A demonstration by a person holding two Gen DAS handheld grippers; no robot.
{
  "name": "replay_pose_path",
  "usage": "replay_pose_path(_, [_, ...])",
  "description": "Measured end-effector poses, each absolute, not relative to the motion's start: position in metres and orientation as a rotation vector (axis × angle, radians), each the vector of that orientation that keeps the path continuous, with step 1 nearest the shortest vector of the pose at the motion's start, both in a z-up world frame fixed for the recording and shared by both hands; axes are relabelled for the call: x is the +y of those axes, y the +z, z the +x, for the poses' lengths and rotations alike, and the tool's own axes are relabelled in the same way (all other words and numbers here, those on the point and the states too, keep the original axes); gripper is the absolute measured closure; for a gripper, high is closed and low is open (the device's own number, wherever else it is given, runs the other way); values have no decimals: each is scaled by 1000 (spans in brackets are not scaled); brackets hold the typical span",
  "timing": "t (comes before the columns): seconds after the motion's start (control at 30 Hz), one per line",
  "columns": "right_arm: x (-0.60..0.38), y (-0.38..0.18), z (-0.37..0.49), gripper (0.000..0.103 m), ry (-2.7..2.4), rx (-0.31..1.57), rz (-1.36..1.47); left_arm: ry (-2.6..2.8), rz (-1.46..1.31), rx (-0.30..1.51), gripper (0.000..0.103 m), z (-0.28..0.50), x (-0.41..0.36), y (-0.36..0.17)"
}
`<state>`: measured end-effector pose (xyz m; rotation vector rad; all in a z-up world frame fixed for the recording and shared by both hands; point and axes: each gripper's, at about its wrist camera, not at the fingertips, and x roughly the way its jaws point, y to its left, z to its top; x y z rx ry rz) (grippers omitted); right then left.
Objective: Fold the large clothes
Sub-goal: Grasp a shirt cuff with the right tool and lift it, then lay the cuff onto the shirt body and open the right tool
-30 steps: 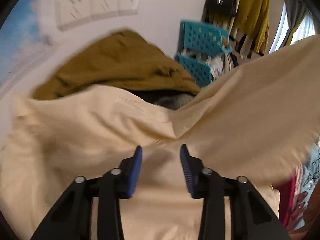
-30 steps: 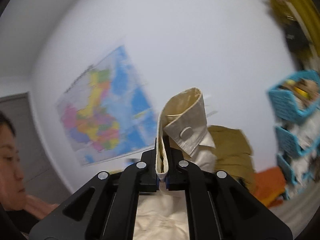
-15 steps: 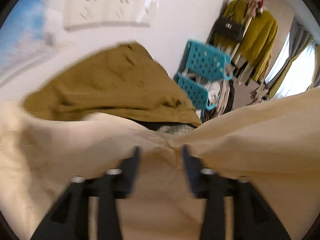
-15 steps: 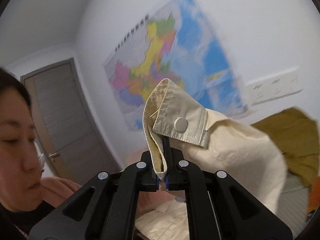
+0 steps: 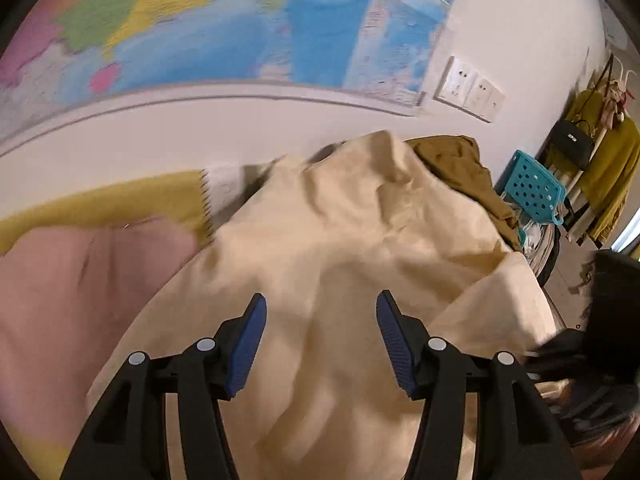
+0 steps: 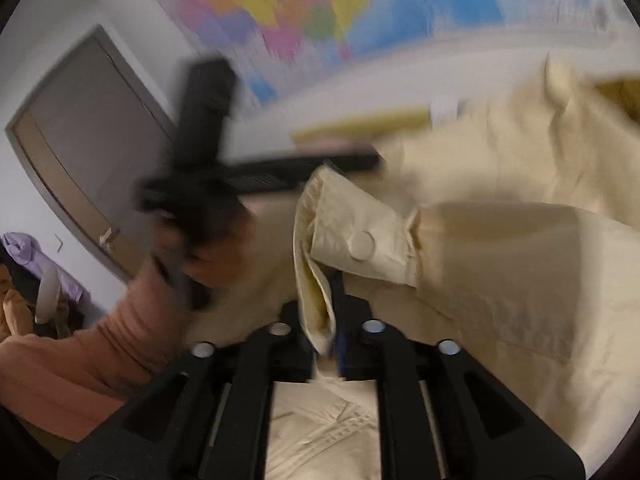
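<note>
Left gripper (image 5: 320,336): jaws standing wide apart, hovering over the cream garment (image 5: 360,248), gripping nothing. Right gripper (image 6: 326,312): jaws pinching the garment's buttoned cuff (image 6: 352,240), sleeve trailing rightward. Beyond, an olive garment (image 5: 460,164) is lying behind the cream heap, a wall map (image 5: 240,20) hanging above.

cream jacket (image 5: 360,240) matt woven cloth, creased; left gripper (image 5: 320,340) matt black plastic, ribbed blue pads (image 5: 246,344); basket (image 5: 534,190) perforated plastic at 3 o'clock.

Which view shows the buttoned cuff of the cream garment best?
The right wrist view: the cuff stands just ahead of the right gripper, which is shut on its edge, button facing the camera. The left wrist view shows only the cream garment body beyond the open left gripper, no cuff.
</note>
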<state>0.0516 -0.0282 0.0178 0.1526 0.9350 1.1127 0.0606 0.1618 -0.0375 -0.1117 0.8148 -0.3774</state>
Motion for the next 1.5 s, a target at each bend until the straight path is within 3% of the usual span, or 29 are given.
replay_pose_path(0.07, [-19, 3, 55, 43, 1079, 1008, 140, -391, -105, 817, 44, 51, 166, -42])
replay_pose_path(0.13, [-24, 8, 50, 42, 1055, 981, 114, -409, -80, 822, 38, 42, 164, -48])
replay_pose_path(0.17, [-35, 18, 48, 42, 1048, 953, 120, -426, -68, 833, 30, 39, 161, -52])
replay_pose_path(0.23, [-67, 37, 41, 43, 996, 888, 145, -454, -39, 858, 28, 35, 153, -60])
replay_pose_path(0.33, [-117, 55, 44, 35, 830, 803, 126, -484, 28, 904, 21, 32, 139, -74])
replay_pose_path(0.47, [-164, 42, 61, 34, 624, 851, 121, -521, 127, 984, 21, 28, 114, -93])
replay_pose_path(0.53, [-175, 24, 66, 34, 565, 897, 105, -522, 161, 1012, 32, 29, 106, -104])
replay_pose_path(0.6, [-176, 5, 72, 37, 535, 935, 90, -455, 219, 1001, 60, 32, 98, -113])
replay_pose_path(0.67, [-170, -6, 80, 39, 522, 954, 71, -426, 197, 973, 74, 38, 103, -111])
replay_pose_path(0.7, [-167, -8, 82, 41, 512, 956, 64, -418, 164, 960, 81, 40, 108, -105])
replay_pose_path(0.77, [-166, -7, 83, 41, 520, 934, 71, -394, 123, 911, 82, 41, 118, -91])
replay_pose_path(0.83, [-154, -2, 81, 41, 550, 906, 60, -354, 107, 870, 79, 41, 127, -83])
replay_pose_path(0.9, [-132, -4, 82, 41, 563, 888, -17, -339, 125, 894, 65, 40, 128, -86])
replay_pose_path(0.97, [-107, -14, 81, 39, 564, 908, -140, -326, 146, 893, 64, 35, 130, -87])
replay_pose_path(1.17, [-91, -33, 85, 36, 537, 977, -242, -335, 116, 763, 44, -16, 161, -53])
replay_pose_path(1.3, [-100, -1, 72, 36, 649, 921, -86, -285, 112, 721, 38, -51, 191, -42])
replay_pose_path(1.5, [-63, 34, 18, 29, 982, 844, -17, -254, 176, 775, 34, -95, 204, -68])
